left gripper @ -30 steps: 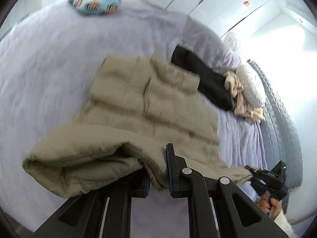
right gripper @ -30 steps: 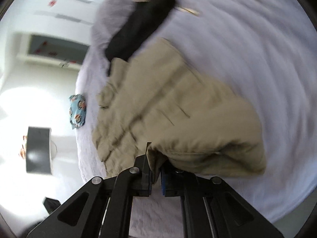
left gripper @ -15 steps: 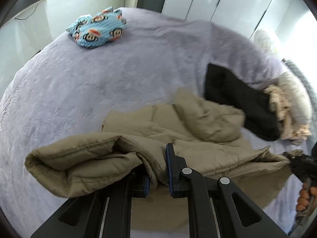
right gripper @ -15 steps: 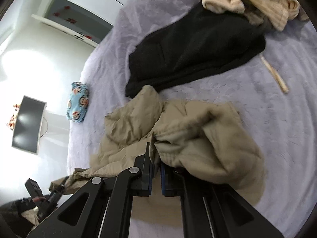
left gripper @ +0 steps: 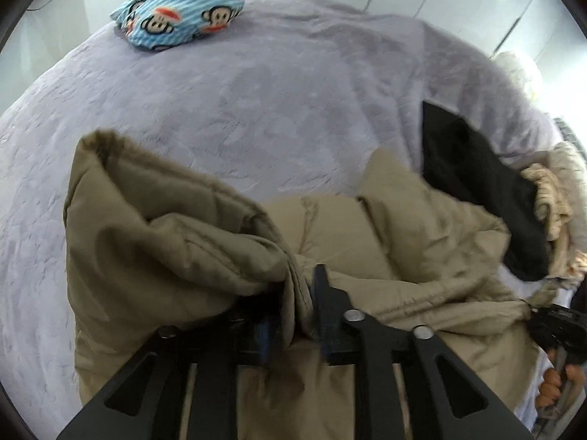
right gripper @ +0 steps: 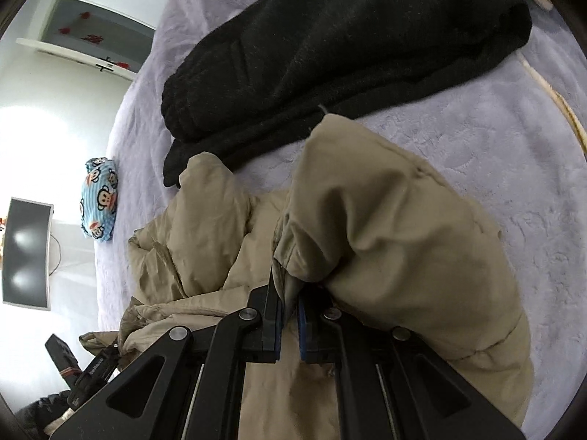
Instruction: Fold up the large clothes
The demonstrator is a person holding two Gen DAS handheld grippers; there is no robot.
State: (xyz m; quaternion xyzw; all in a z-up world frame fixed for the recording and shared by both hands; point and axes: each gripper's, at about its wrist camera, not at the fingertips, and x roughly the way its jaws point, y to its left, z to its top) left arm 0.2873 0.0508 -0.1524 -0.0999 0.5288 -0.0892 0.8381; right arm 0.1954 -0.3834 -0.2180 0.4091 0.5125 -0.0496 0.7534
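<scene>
A large tan padded jacket (left gripper: 396,234) lies bunched on the lilac bed cover (left gripper: 238,102). My left gripper (left gripper: 297,293) is shut on a gathered fold of the jacket, and a puffed part (left gripper: 154,227) hangs over its left finger. In the right wrist view my right gripper (right gripper: 290,304) is shut on another edge of the same jacket (right gripper: 396,227), with fabric bulging over its right finger. The right gripper also shows at the right edge of the left wrist view (left gripper: 550,322), and the left one at the lower left of the right wrist view (right gripper: 88,370).
A folded black garment (right gripper: 330,44) lies just beyond the jacket, touching its far tip. A blue monkey-print bundle (left gripper: 179,11) sits at the bed's far side. A beige striped cloth (left gripper: 550,198) and pillows lie by the headboard. A thin wooden stick (right gripper: 557,106) lies on the cover.
Both grippers have moved forward and down with the jacket, bringing the held edge toward the far part. The jacket is more bunched and the black garment looms closer.
</scene>
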